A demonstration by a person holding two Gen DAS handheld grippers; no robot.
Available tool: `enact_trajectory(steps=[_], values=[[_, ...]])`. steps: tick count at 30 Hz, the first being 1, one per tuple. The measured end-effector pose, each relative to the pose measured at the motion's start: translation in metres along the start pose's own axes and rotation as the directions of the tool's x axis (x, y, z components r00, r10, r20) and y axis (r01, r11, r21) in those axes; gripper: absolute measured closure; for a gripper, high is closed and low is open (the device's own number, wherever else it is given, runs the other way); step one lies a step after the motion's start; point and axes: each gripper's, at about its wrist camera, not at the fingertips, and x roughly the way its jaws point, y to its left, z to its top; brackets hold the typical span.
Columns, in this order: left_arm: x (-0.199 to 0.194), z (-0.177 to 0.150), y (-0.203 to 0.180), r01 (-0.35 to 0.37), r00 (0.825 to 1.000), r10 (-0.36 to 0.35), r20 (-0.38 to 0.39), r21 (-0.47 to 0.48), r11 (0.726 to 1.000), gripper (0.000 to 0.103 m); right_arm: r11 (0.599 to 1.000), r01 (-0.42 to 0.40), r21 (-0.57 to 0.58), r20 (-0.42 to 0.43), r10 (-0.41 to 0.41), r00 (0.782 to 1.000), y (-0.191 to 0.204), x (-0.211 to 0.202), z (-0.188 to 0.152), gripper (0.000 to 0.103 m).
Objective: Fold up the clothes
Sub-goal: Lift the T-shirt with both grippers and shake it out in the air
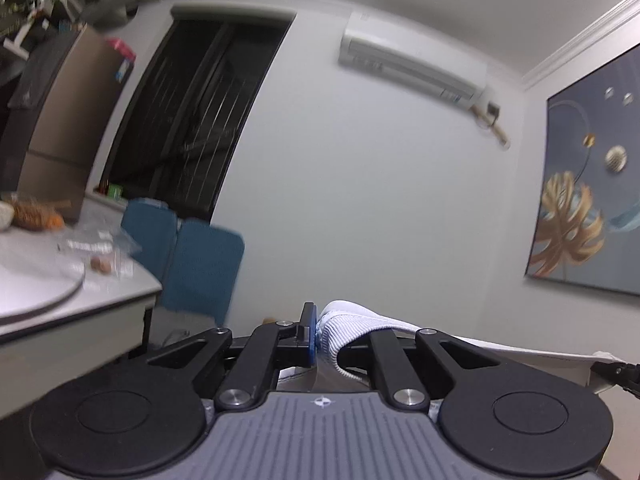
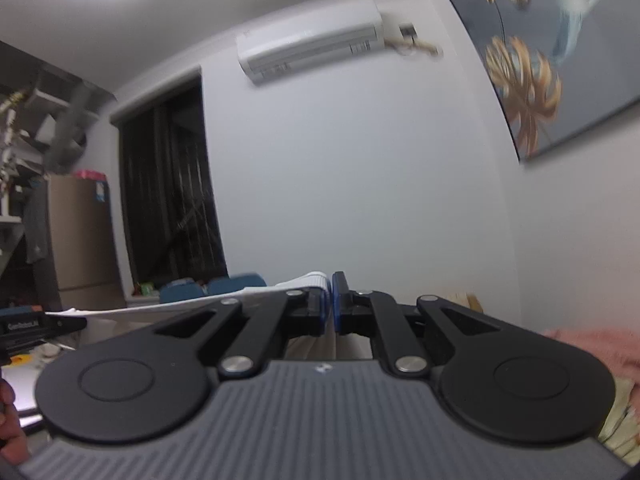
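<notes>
White ribbed fabric, the edge of a garment (image 1: pixel 348 334), is being pinched in the left gripper (image 1: pixel 316 336), whose jaws are standing almost fully closed on the cloth. The right gripper (image 2: pixel 330 304) is likewise clamping the same garment (image 2: pixel 312 280) with its jaws all but touching. Both tools are pointing level toward a pale wall, and the cloth is running as a taut white band (image 2: pixel 160 306) between them, lifted off whatever surface lies below.

Judged from the task, the step in hand is raising and stretching the garment before a fold. Doing it well probably means keeping both grips firm, holding the two grippers at equal height so the edge is hanging straight, and letting the body of the cloth drop free of creases before lowering it.

The left wrist view is showing a table (image 1: pixel 100 300) with a round white plate (image 1: pixel 44 292), wrapped snacks and a blue chair (image 1: pixel 204 268); none of the tabletop appears clearly in the right view. The right wrist view alone is showing pink cloth (image 2: pixel 592 348) at the right edge, a person's hand (image 2: pixel 10 424) at the lower left, and the ceiling light. The air conditioner (image 1: pixel 412 68) and the painting (image 1: pixel 592 192) are appearing in both.
</notes>
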Motion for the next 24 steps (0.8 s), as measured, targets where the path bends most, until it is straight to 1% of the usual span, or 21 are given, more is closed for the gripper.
enact_trajectory(steps=[2, 5, 10, 13, 16, 19, 20, 22, 23, 24], values=[[0.052, -0.029, 0.013, -0.013, 0.999, 0.013, -0.044, -0.001, 1.0, 0.094, 1.0, 0.025, 0.005, -0.048, -0.025, 0.999, -0.013, 0.045, -0.026, 0.096], [0.133, -0.078, 0.029, -0.037, 0.994, 0.039, -0.105, 0.023, 0.999, 0.094, 0.998, 0.07, 0.003, -0.117, -0.069, 0.991, -0.033, 0.116, -0.073, 0.096], [0.271, -0.179, 0.058, -0.073, 0.976, 0.085, -0.201, 0.07, 0.995, 0.092, 0.991, 0.136, 0.01, -0.221, -0.131, 0.966, -0.074, 0.235, -0.172, 0.096], [0.35, -0.247, 0.081, -0.094, 0.953, 0.114, -0.281, 0.082, 0.992, 0.091, 0.985, 0.17, 0.012, -0.303, -0.158, 0.94, -0.099, 0.298, -0.237, 0.096], [0.421, -0.317, 0.104, -0.121, 0.919, 0.143, -0.368, 0.084, 0.989, 0.091, 0.981, 0.193, 0.012, -0.382, -0.174, 0.908, -0.122, 0.351, -0.301, 0.096], [0.473, -0.377, 0.125, -0.134, 0.894, 0.16, -0.418, 0.092, 0.987, 0.09, 0.98, 0.198, -0.002, -0.44, -0.179, 0.88, -0.143, 0.391, -0.357, 0.096], [0.487, -0.394, 0.131, -0.136, 0.886, 0.165, -0.433, 0.097, 0.986, 0.087, 0.98, 0.2, -0.007, -0.458, -0.181, 0.87, -0.148, 0.401, -0.373, 0.096], [0.51, -0.421, 0.14, -0.137, 0.87, 0.176, -0.461, 0.118, 0.984, 0.08, 0.979, 0.203, -0.003, -0.501, -0.177, 0.847, -0.16, 0.417, -0.4, 0.096], [0.515, -0.429, 0.142, -0.138, 0.863, 0.181, -0.471, 0.124, 0.983, 0.079, 0.979, 0.204, 0.012, -0.523, -0.168, 0.836, -0.167, 0.424, -0.409, 0.095], [0.521, -0.437, 0.145, -0.139, 0.857, 0.185, -0.481, 0.13, 0.982, 0.074, 0.979, 0.203, 0.026, -0.543, -0.156, 0.825, -0.172, 0.429, -0.416, 0.094]])
